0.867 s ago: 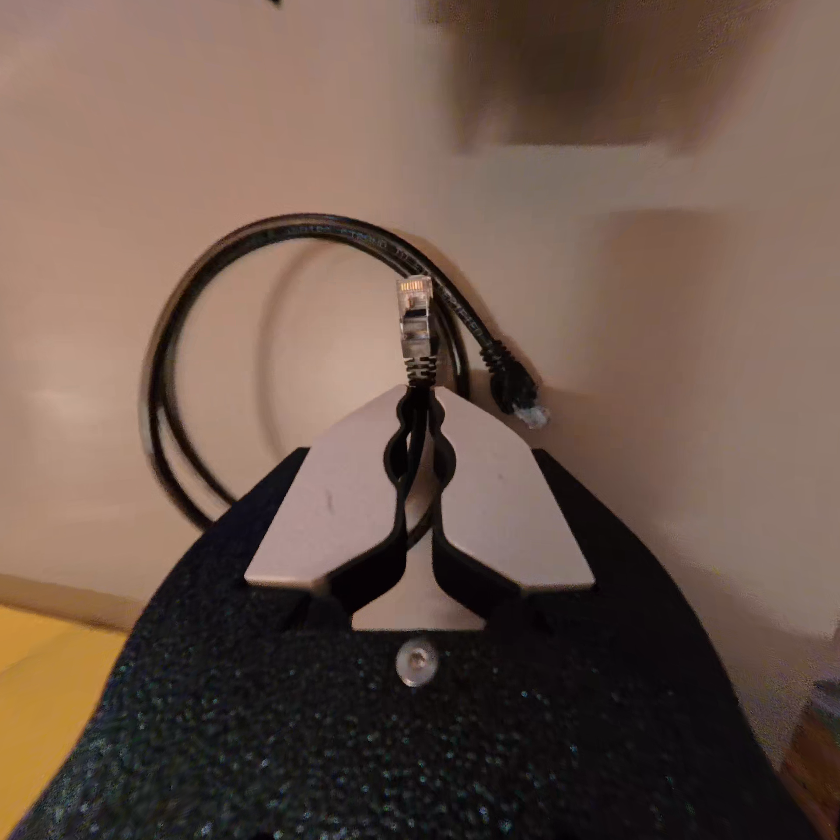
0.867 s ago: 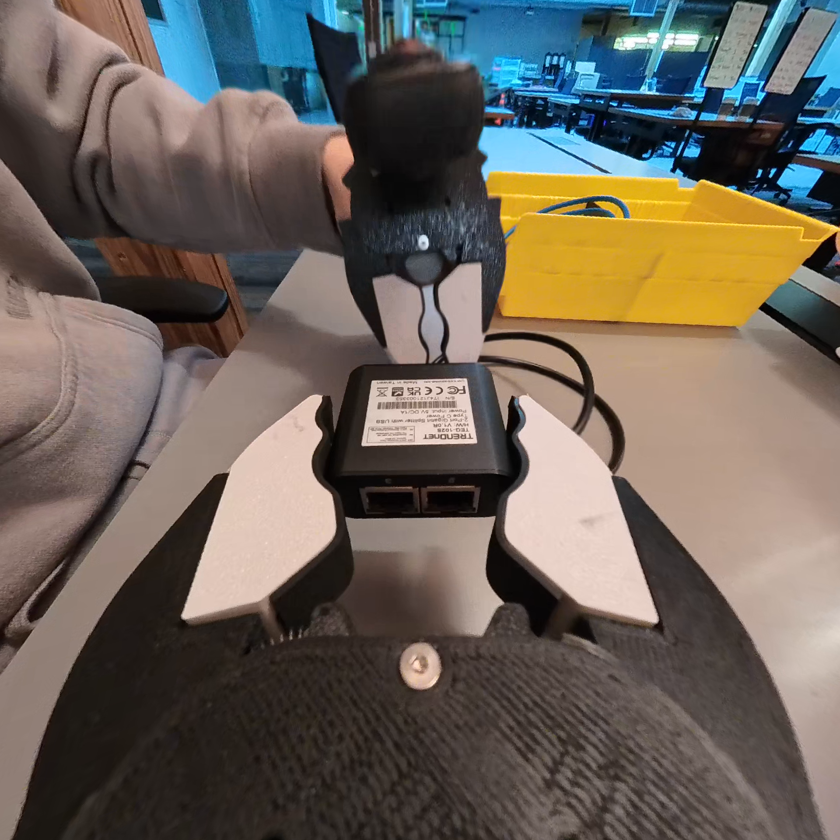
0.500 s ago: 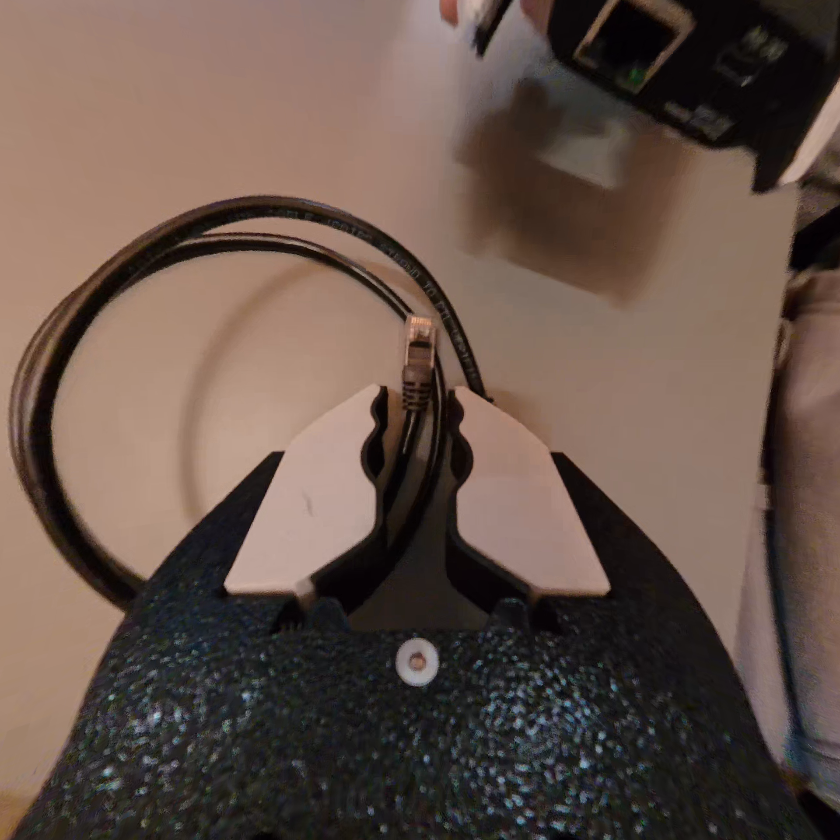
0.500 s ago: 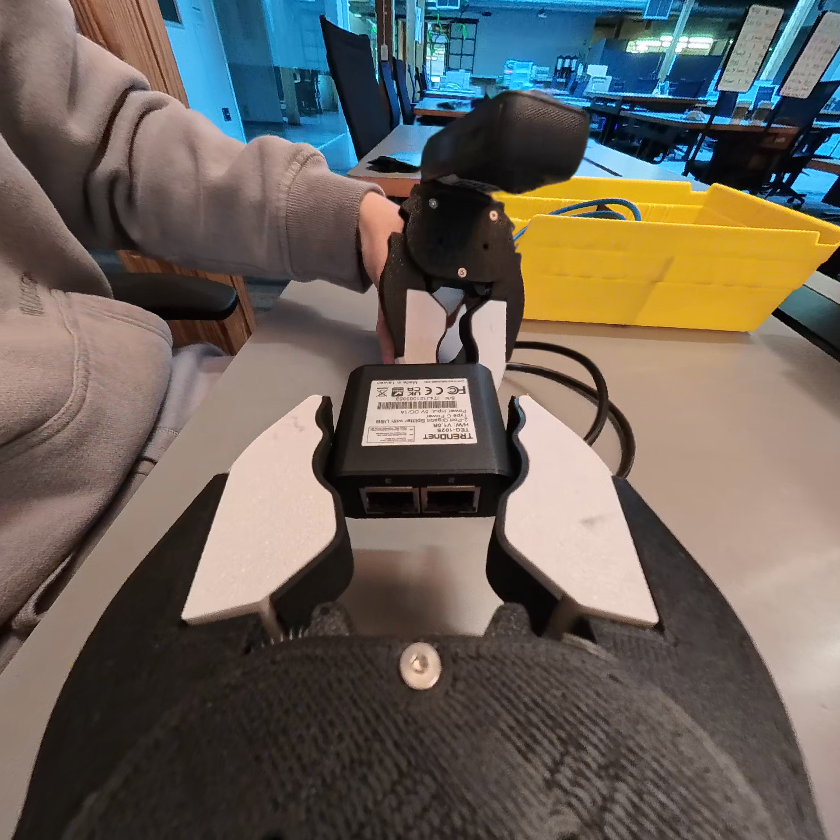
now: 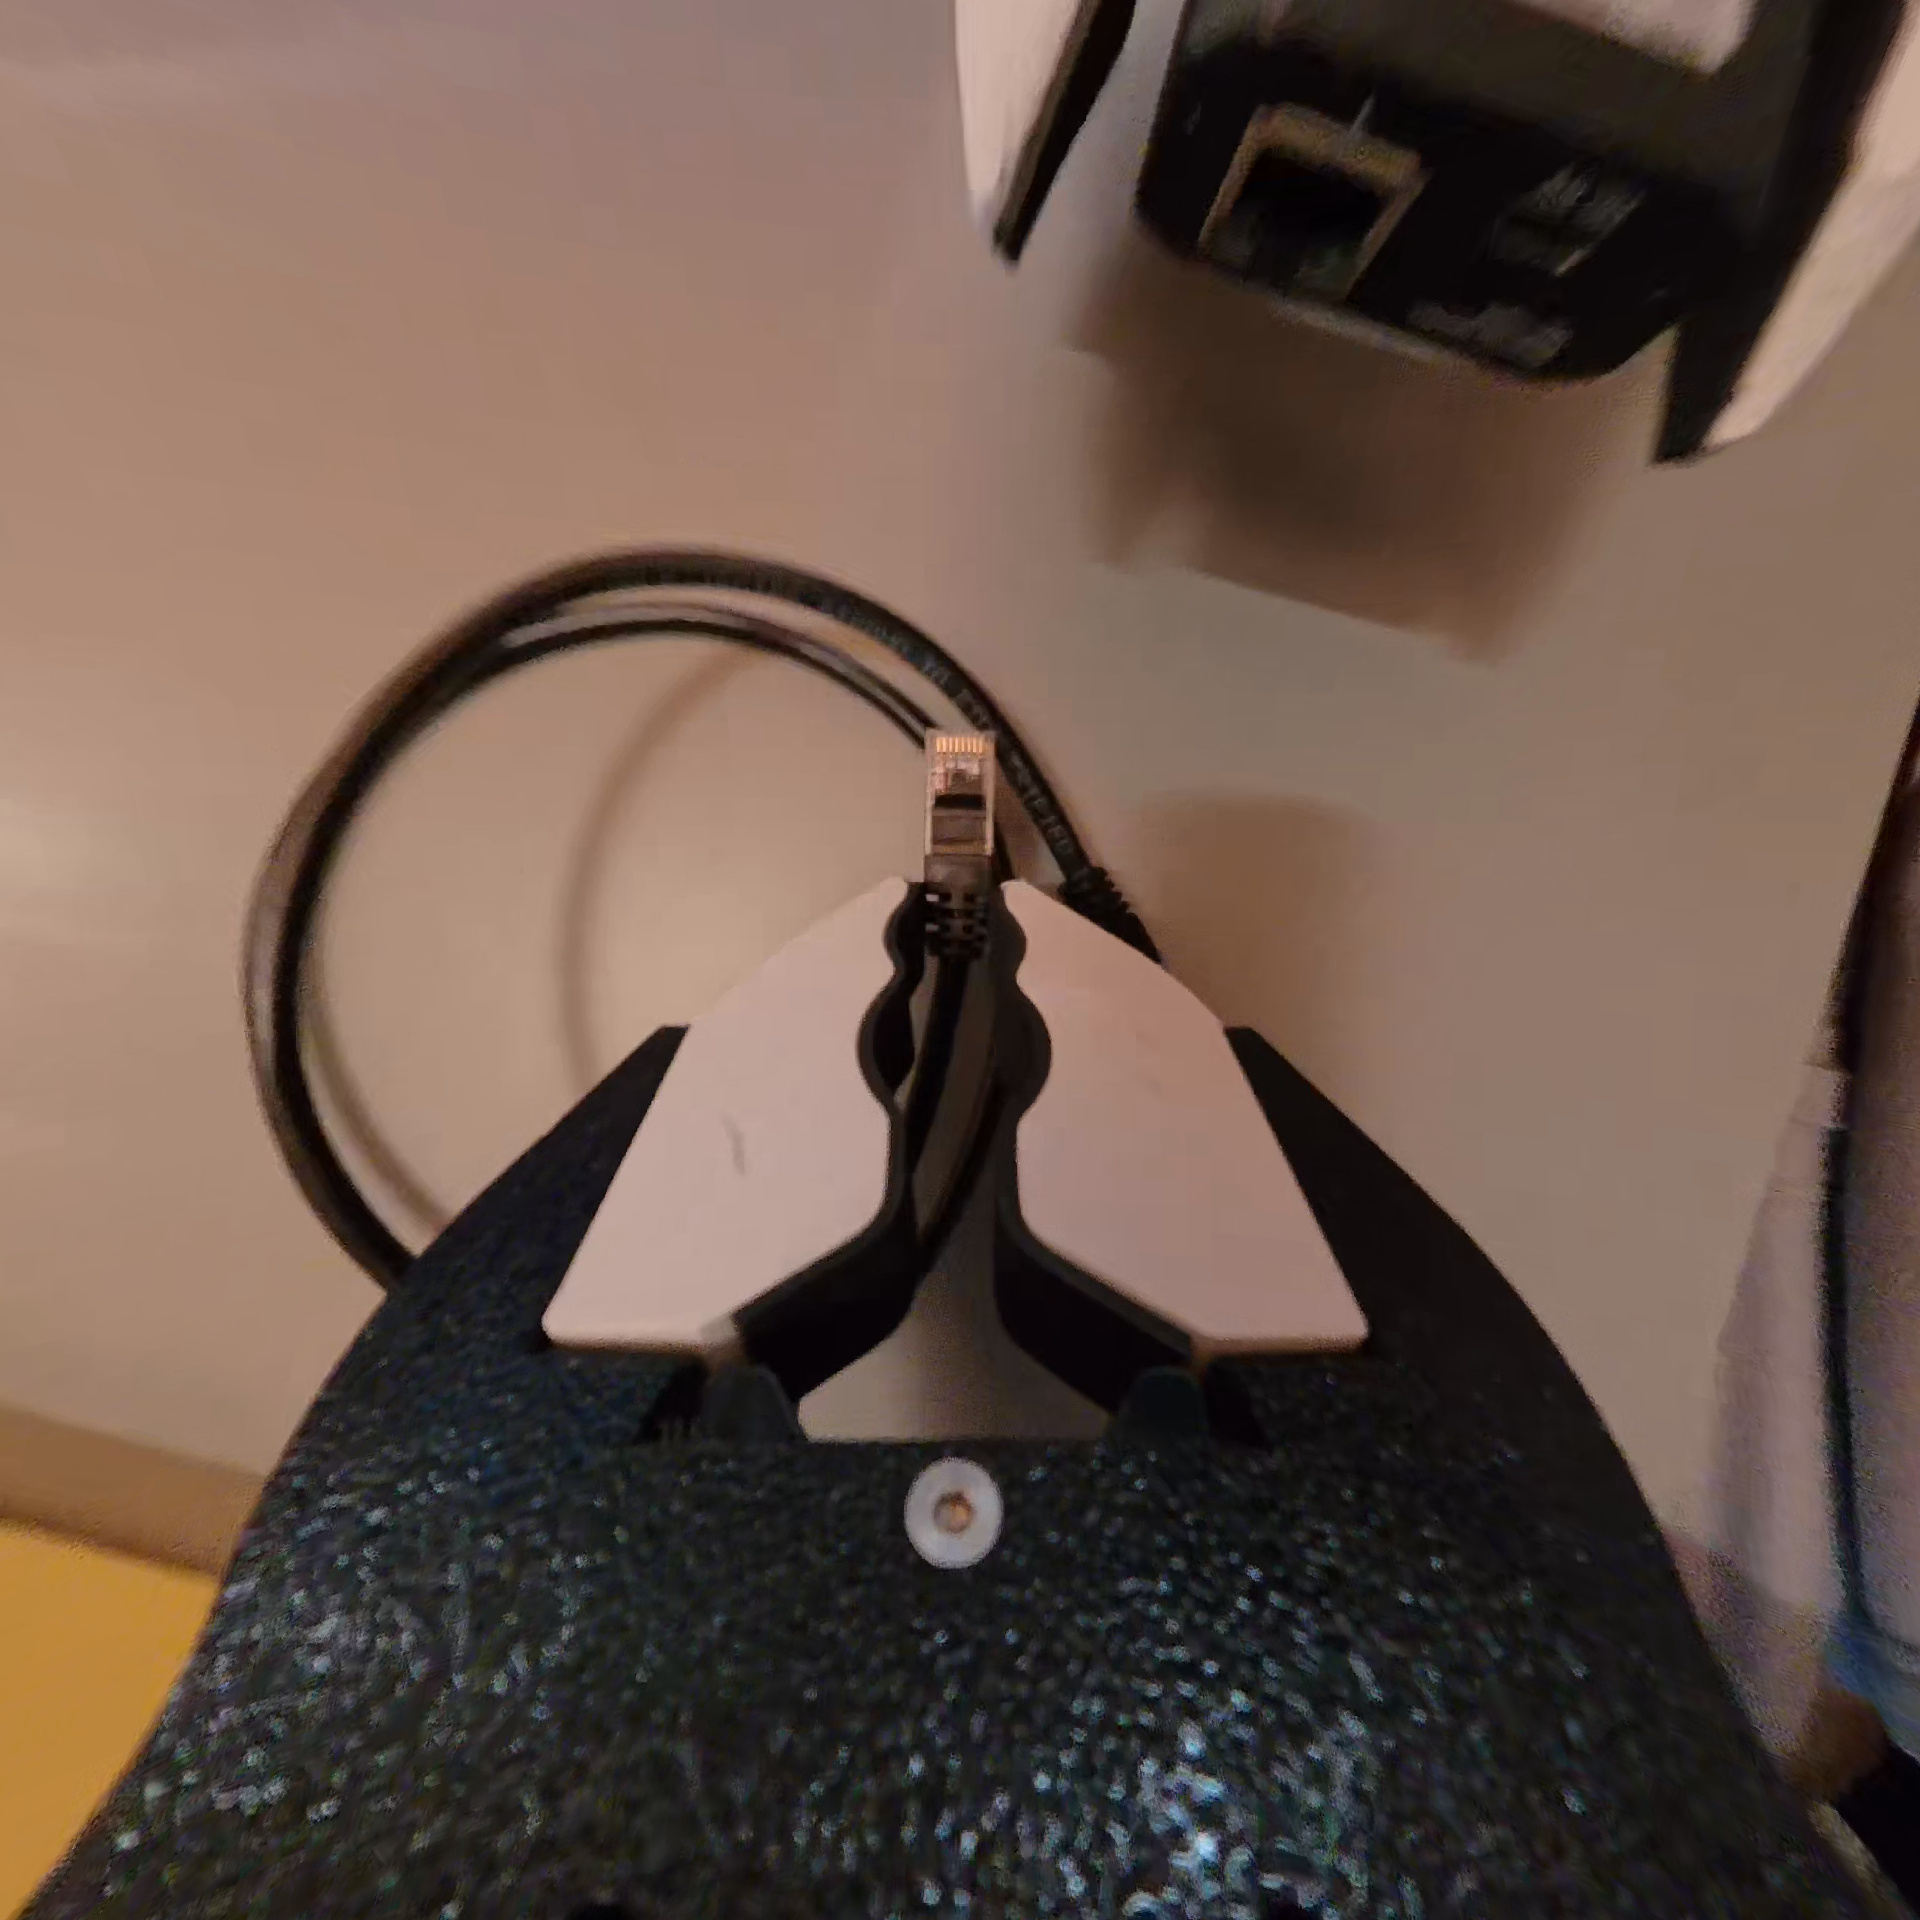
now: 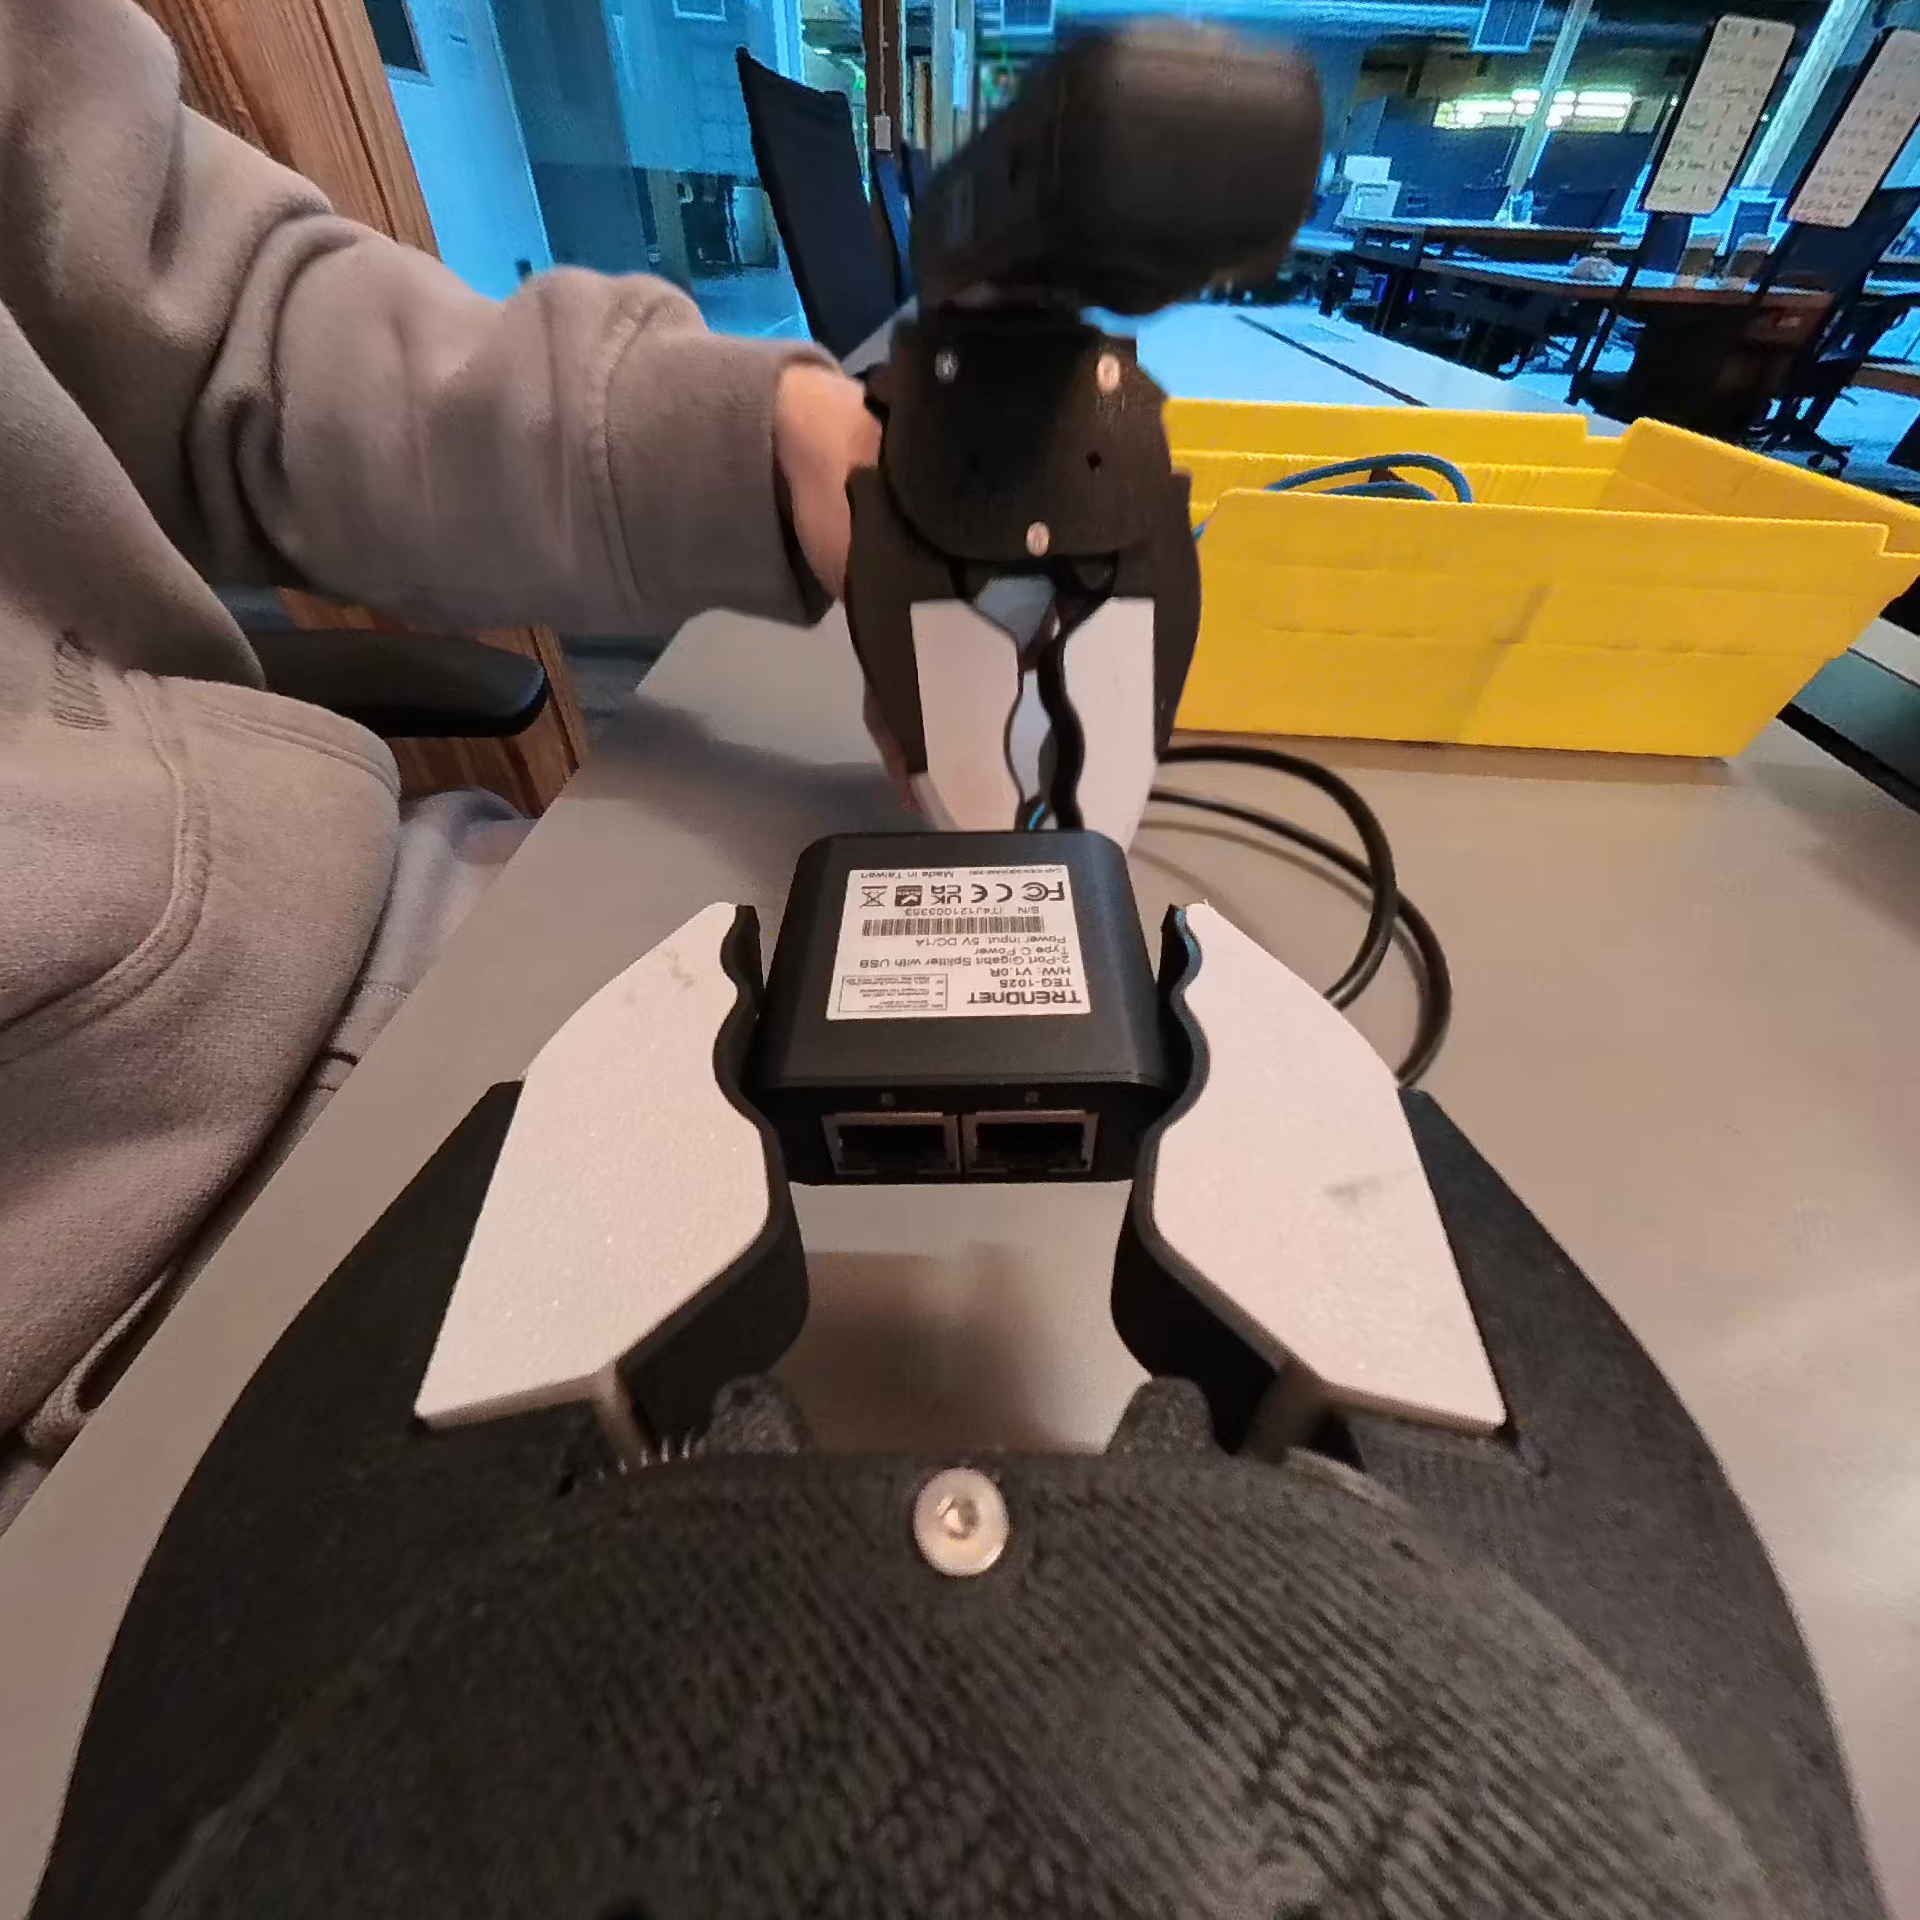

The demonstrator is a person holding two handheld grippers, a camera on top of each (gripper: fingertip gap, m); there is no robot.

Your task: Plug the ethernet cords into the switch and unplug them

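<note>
Your left gripper (image 5: pixel 961 914) had closed again on the ethernet cord (image 5: pixel 956 831), its plug now aimed toward the switch (image 5: pixel 1382 197) at one o'clock, which your right gripper (image 6: pixel 961 1039) clamped; no port was filled.

The left wrist view looks steeply down along its own fingers at the grey table (image 5: pixel 416 312), close above it. The right wrist view sits low and close, facing level across the table (image 6: pixel 1662 1039) toward a yellow bin (image 6: pixel 1507 623). Both share the black switch (image 5: pixel 1382 187) (image 6: pixel 961 987) and looped ethernet cord (image 5: pixel 312 883) (image 6: pixel 1382 914).
</note>
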